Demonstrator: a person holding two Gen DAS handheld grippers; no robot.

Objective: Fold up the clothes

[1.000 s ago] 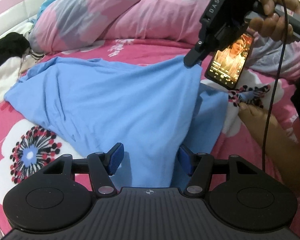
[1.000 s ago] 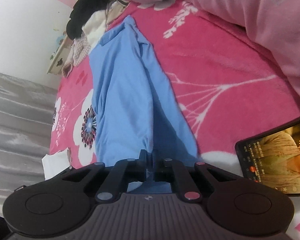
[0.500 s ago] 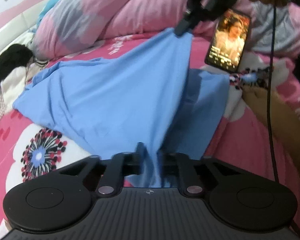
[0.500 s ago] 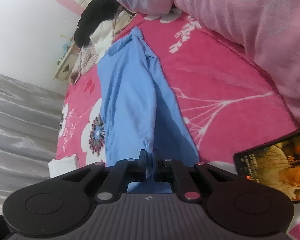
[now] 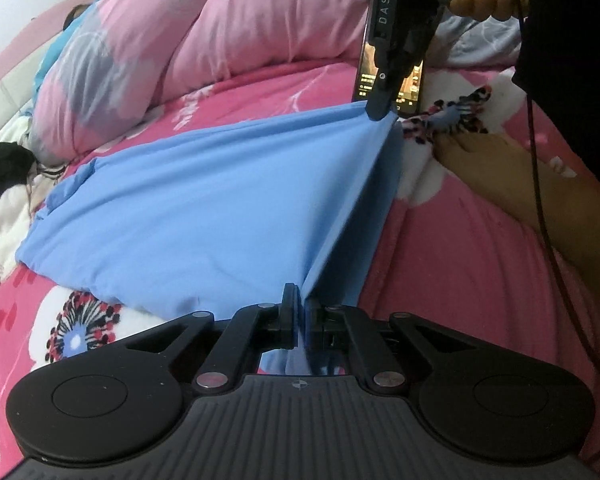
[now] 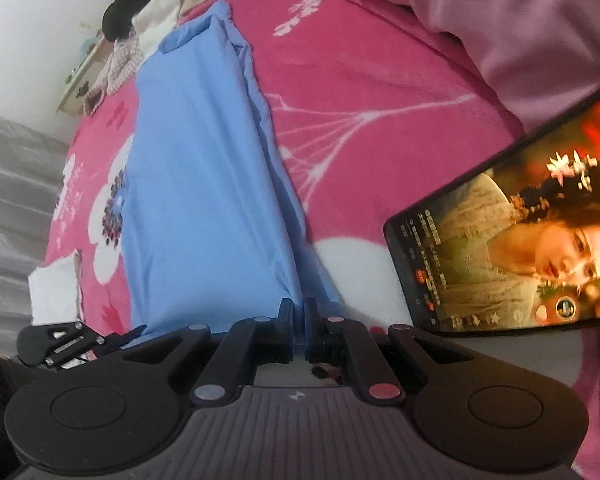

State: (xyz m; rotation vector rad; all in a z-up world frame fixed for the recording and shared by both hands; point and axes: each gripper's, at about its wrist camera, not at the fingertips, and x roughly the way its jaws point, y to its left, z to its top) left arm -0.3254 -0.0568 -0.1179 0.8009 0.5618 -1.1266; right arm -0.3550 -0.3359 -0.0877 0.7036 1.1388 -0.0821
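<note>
We have the blue garment spread on the pink floral bed, its far end near a heap of other clothes. Our left gripper is clamped on one near corner; our right gripper pinches the other, and the edge between them is lifted taut off the bed. A phone lies just beside the right corner. We judge the fold barely begun: both corners are taken, but the lifted edge is not yet carried over, and the heap remains unfolded.
</note>
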